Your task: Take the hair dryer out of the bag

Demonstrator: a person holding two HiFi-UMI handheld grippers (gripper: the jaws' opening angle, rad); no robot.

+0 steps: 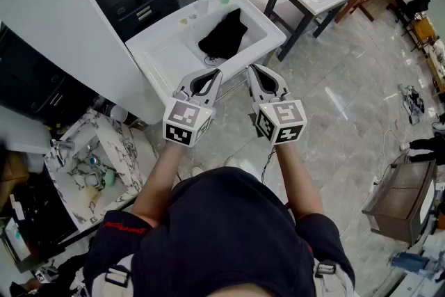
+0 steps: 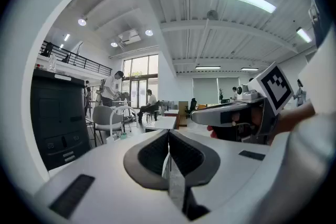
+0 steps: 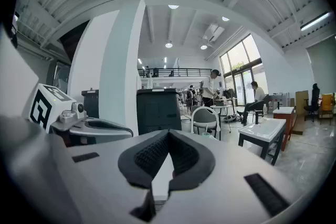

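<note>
Nothing's begun yet: the black bag (image 1: 224, 35) lies in the white basin (image 1: 161, 45), upper centre, hair dryer unseen. The left gripper (image 1: 214, 74) and right gripper (image 1: 253, 71) hover short of it, both clenched empty.

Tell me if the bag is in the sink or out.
In: the black bag lies down in the basin of the white sink, wholly inside its rim.

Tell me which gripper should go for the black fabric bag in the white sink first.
Left, narrowly. The left gripper and right gripper are both shut and empty, side by side before the white sink; the black fabric bag has its near end slightly nearer the left one.
</note>
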